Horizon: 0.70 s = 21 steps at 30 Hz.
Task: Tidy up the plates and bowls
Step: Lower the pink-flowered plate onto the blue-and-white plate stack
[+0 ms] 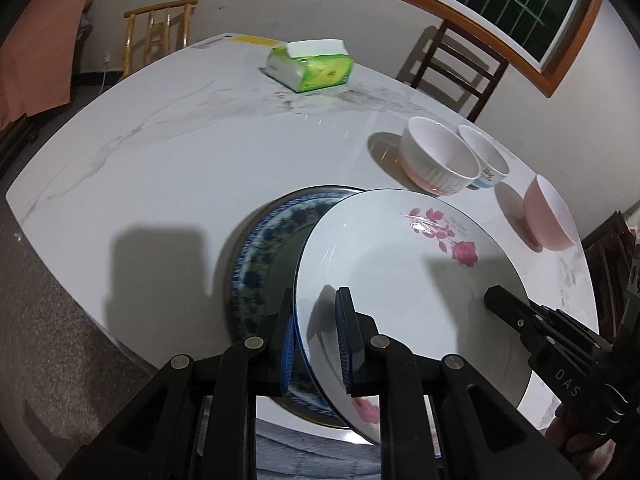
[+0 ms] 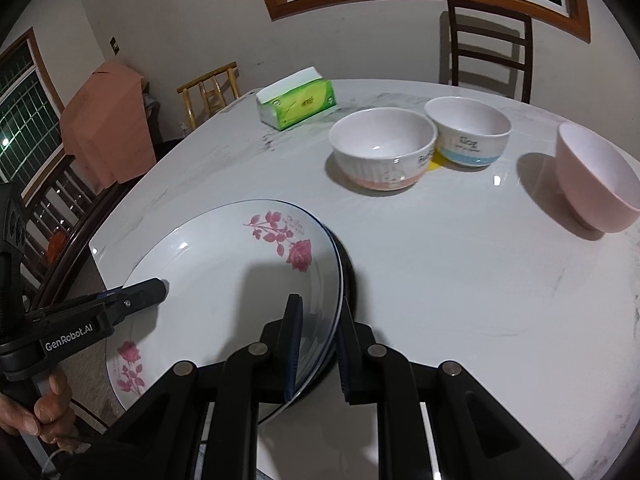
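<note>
A white plate with pink roses [image 1: 400,280] [image 2: 224,280] is held tilted over a blue-patterned plate [image 1: 264,248] at the table's near edge. My left gripper [image 1: 316,340] is shut on the rose plate's left rim; it also shows in the right wrist view [image 2: 154,290]. My right gripper [image 2: 320,344] straddles the plates' right rim, its jaws close around it; it shows in the left wrist view [image 1: 500,300]. A white ribbed bowl with a pink band [image 1: 438,158] [image 2: 382,146], a white bowl with a blue band [image 1: 486,158] [image 2: 468,130] and a pink bowl [image 1: 550,214] [image 2: 596,178] stand beyond.
A green tissue pack [image 1: 310,66] [image 2: 298,104] lies at the far side of the white marble table [image 1: 180,160]. A dark chair [image 2: 488,48] and a yellow chair [image 1: 160,28] stand behind it. An orange cloth [image 2: 106,120] hangs at the left.
</note>
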Motion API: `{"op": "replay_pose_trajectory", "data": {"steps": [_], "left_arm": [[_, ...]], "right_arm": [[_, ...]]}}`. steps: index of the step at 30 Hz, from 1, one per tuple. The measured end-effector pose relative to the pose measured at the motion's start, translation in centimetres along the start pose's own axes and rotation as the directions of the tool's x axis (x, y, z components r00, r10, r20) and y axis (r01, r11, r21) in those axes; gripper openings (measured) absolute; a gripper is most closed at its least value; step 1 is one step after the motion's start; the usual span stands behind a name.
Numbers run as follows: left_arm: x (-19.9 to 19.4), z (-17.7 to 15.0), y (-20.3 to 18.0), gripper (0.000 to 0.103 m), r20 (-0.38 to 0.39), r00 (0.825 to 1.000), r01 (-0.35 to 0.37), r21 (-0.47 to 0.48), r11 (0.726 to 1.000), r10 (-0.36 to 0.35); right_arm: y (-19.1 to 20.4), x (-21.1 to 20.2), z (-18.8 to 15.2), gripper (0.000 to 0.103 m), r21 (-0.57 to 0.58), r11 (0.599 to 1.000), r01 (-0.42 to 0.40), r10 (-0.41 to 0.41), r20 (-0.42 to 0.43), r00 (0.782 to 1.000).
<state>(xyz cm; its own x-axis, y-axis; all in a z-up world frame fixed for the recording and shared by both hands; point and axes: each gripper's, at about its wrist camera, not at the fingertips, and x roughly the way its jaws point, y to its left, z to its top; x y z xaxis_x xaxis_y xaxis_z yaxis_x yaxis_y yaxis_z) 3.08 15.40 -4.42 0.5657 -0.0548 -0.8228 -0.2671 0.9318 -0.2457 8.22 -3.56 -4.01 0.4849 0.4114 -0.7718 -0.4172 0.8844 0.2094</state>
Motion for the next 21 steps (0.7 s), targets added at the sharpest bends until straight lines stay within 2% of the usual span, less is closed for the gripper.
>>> {"op": "replay_pose_trajectory", "data": {"steps": [21], "left_arm": [[2.9, 0.7, 2.4, 0.015, -0.050, 0.998, -0.033, -0.030, 0.999, 0.031]], "right_arm": [[0.4, 3.9, 0.3, 0.016, 0.016, 1.000, -0.008, 0.009, -0.056, 0.998]]}}
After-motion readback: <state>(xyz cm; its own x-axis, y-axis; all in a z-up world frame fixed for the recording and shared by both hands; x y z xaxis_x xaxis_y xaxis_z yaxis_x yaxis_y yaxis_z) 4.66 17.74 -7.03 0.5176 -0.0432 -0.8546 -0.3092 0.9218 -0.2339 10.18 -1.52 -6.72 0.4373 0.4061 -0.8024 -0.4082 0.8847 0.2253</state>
